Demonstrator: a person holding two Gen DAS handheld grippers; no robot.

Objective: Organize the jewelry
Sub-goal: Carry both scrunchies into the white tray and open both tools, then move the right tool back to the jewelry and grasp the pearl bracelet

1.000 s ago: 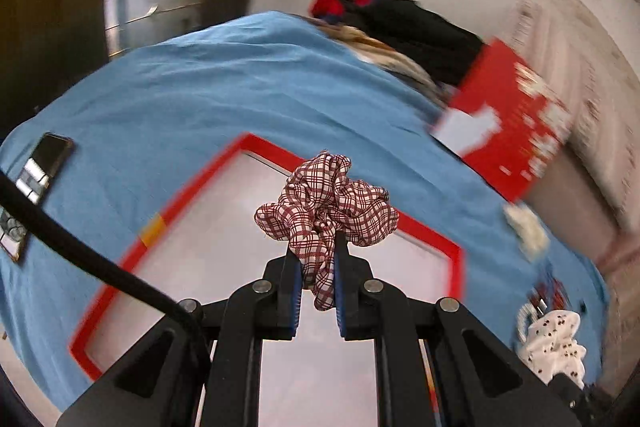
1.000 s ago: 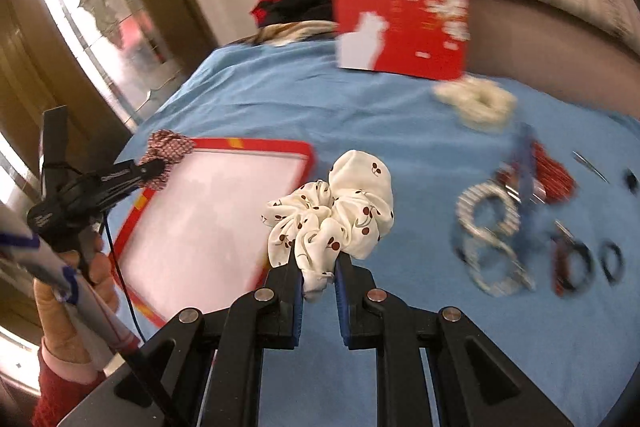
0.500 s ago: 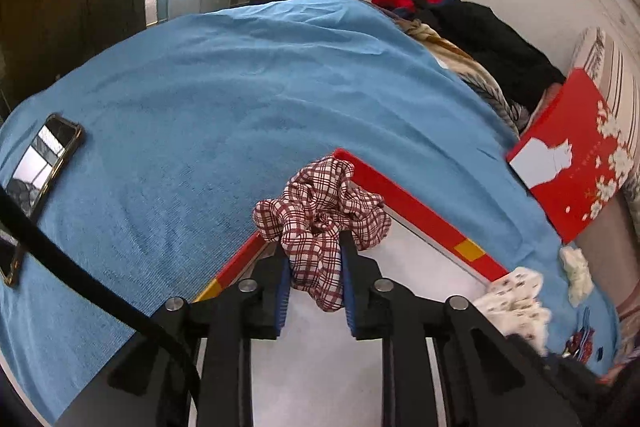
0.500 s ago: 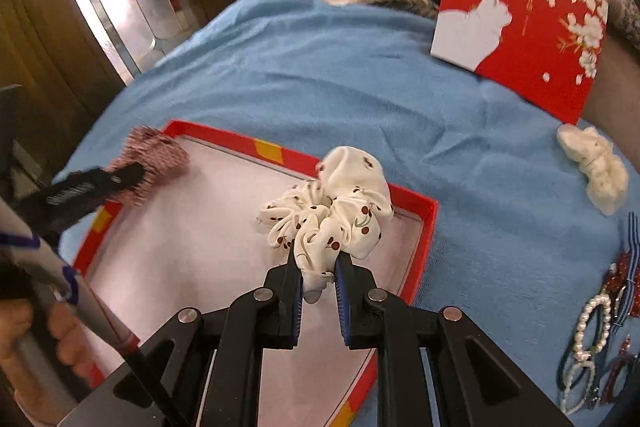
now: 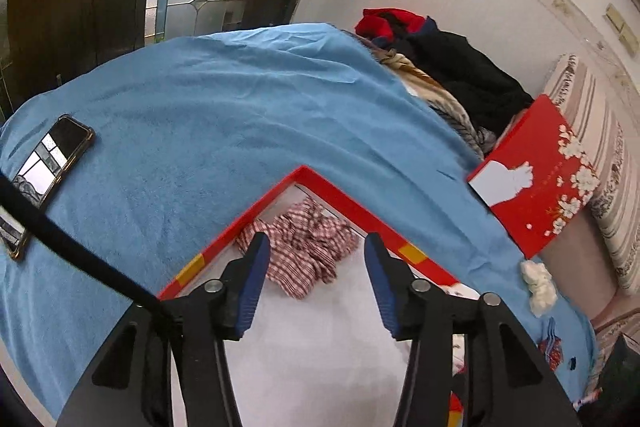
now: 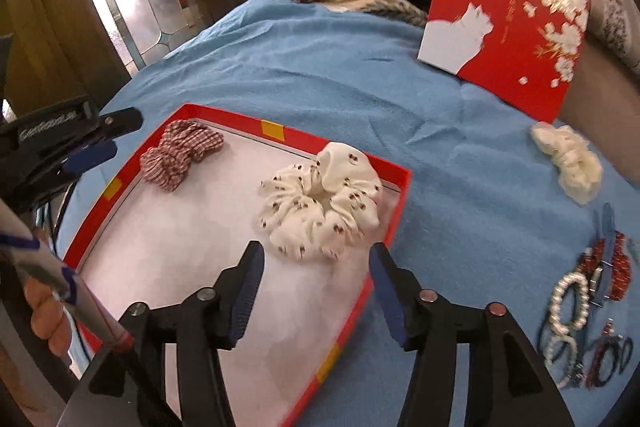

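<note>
I have both grippers spread wide and holding nothing. The left gripper (image 5: 316, 247) hangs over the far corner of the red box (image 5: 344, 195), and the plaid scrunchie (image 5: 304, 247) lies loose on the white floor just ahead of and between its fingers (image 5: 256, 267), tucked into that corner. From the right view the same plaid scrunchie (image 6: 180, 155) sits well off to the left of my right gripper (image 6: 316, 263), with the left gripper (image 6: 92, 143) just beside it at the box's rim (image 6: 272, 129).

The cherry scrunchie (image 6: 320, 203) lies inside the box directly ahead of the right fingers (image 6: 250, 275), close to the right wall, not touching either one.

Around the box (all of it on the blue cloth (image 6: 320, 67)): a cream scrunchie (image 6: 568, 163) far to the right, and a tangle of bracelets and hair ties (image 6: 588, 299) beside the right finger, well apart from it. A red lid (image 6: 508, 19) stands tilted beyond. In the left view a phone (image 5: 48, 163) lies far left, partly crossed by a black cable (image 5: 72, 255), and a clothes pile (image 5: 440, 67) sits at the back.
</note>
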